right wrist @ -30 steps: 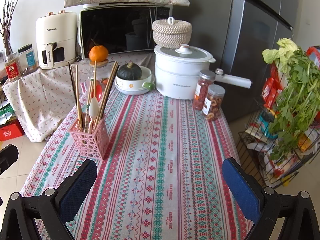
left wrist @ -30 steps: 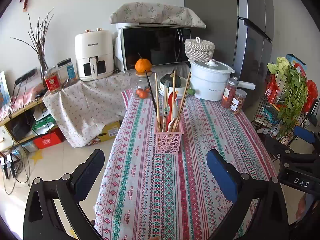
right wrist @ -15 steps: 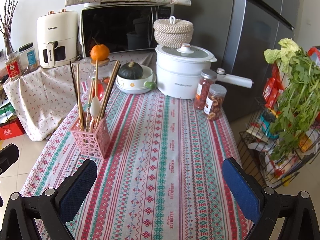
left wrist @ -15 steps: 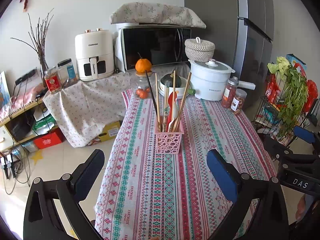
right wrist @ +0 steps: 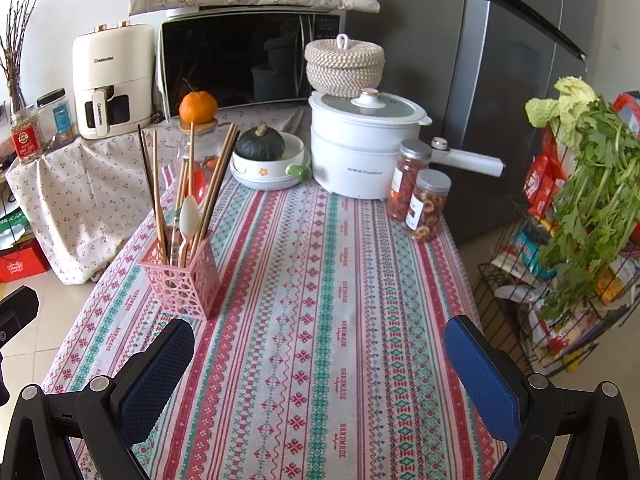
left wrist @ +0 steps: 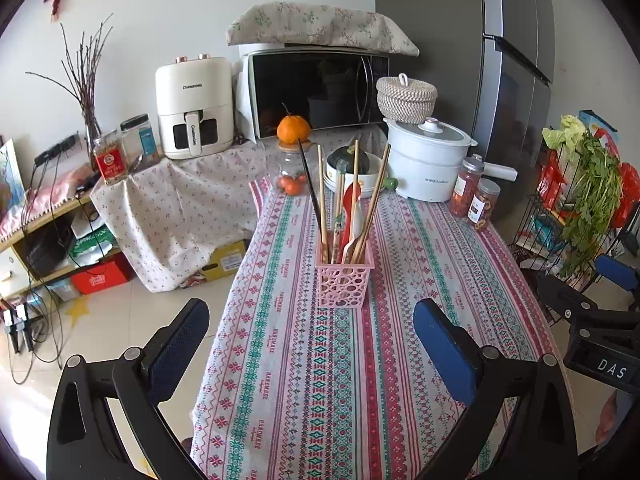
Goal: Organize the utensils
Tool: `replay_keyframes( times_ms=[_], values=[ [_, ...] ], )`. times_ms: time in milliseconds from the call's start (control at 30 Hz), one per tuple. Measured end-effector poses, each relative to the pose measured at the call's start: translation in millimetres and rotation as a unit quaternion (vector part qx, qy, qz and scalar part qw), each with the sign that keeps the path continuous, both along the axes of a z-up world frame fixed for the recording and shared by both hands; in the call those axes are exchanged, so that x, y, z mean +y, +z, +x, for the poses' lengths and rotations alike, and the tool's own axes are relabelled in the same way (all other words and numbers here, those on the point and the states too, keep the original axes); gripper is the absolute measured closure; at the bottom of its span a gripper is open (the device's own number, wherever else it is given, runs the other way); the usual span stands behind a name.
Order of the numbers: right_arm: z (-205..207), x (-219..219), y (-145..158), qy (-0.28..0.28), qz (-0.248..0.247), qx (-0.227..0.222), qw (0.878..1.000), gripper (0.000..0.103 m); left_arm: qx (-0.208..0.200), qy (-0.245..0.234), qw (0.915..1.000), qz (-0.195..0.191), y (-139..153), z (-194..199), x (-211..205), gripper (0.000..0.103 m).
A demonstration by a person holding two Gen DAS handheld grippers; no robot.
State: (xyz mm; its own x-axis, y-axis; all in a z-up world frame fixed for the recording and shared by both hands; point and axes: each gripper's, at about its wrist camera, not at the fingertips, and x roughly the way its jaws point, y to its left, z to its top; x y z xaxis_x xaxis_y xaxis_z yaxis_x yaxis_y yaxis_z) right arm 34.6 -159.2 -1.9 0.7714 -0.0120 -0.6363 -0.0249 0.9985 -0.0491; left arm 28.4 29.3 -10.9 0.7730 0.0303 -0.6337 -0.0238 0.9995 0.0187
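A pink perforated utensil holder (left wrist: 344,282) stands on the patterned tablecloth (left wrist: 320,380); it also shows in the right wrist view (right wrist: 182,280). It holds several wooden chopsticks (left wrist: 370,208), a dark chopstick, a white spoon (right wrist: 188,216) and a red spoon (left wrist: 352,204), all upright. My left gripper (left wrist: 312,340) is open and empty, hovering in front of the holder. My right gripper (right wrist: 320,360) is open and empty, to the right of the holder over bare cloth.
At the far end of the table stand a white electric pot (right wrist: 366,148), a bowl with a green squash (right wrist: 262,152), two snack jars (right wrist: 420,200) and a jar topped with an orange (left wrist: 294,148). A wire rack with greens (right wrist: 580,208) stands right of the table.
The right gripper has drifted slightly forward and left. The left gripper has not visibly moved.
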Motion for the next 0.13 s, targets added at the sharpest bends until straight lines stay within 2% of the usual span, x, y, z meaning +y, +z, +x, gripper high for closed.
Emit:
replay_keyframes(
  times_ms=[133],
  values=[
    [-0.6, -1.0, 0.3, -0.002, 0.002, 0.000, 1.000, 0.000, -0.001, -0.001, 1.0000, -0.001, -1.1, 0.8, -1.1, 0.000]
  ],
)
